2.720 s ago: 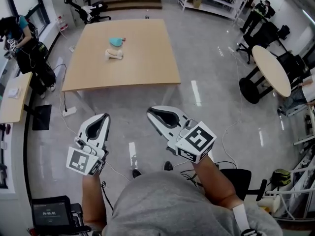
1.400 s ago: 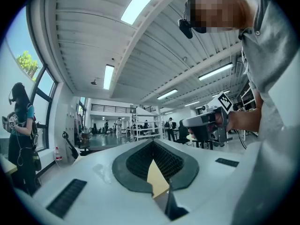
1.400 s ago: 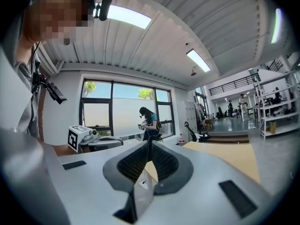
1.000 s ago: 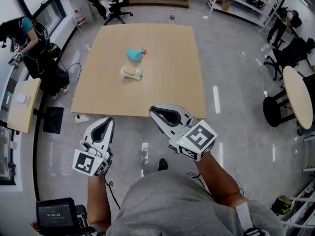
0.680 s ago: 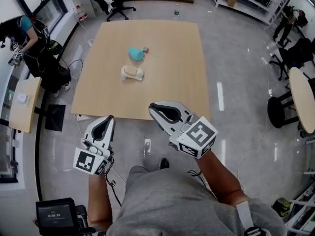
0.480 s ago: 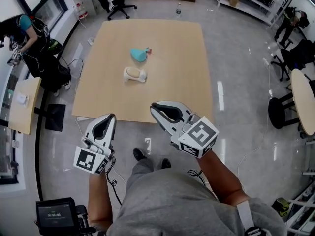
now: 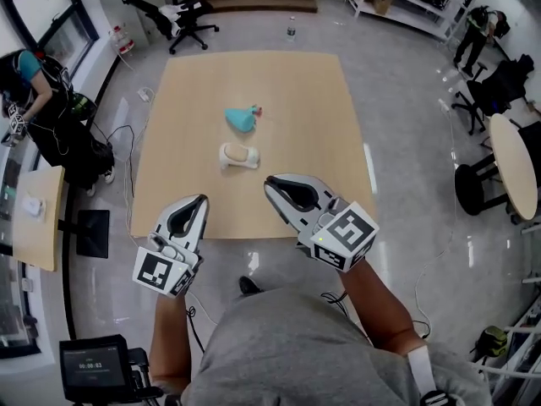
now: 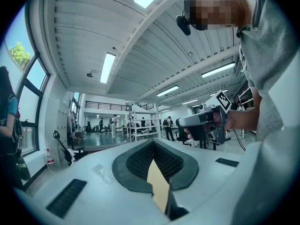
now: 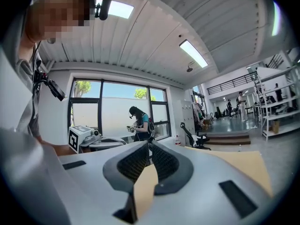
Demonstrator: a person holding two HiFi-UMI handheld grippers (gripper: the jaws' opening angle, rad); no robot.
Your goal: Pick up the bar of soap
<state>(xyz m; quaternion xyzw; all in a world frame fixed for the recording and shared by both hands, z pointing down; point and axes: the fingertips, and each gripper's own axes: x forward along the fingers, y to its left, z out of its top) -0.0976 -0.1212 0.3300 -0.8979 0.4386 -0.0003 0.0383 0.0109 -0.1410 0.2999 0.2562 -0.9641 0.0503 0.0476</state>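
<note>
The head view looks steeply down on the table [image 7: 296, 108]; both gripper views ride low, facing level across the same table along their jaws.

The left hand-held gripper [image 8: 153, 142] fills the lower part of the view. Its pale jaws are together at the tips, the dark ribbed pads meeting with nothing between them. A tan sliver of table [image 8: 158, 187] shows through the gap behind the tips. At right, a hand [image 8: 219, 118] holds the right hand-held gripper [image 8: 183, 123] level. A grey shirt [image 8: 276, 55] fills the right edge, and ceiling lights [image 8: 107, 67] run overhead.
</note>
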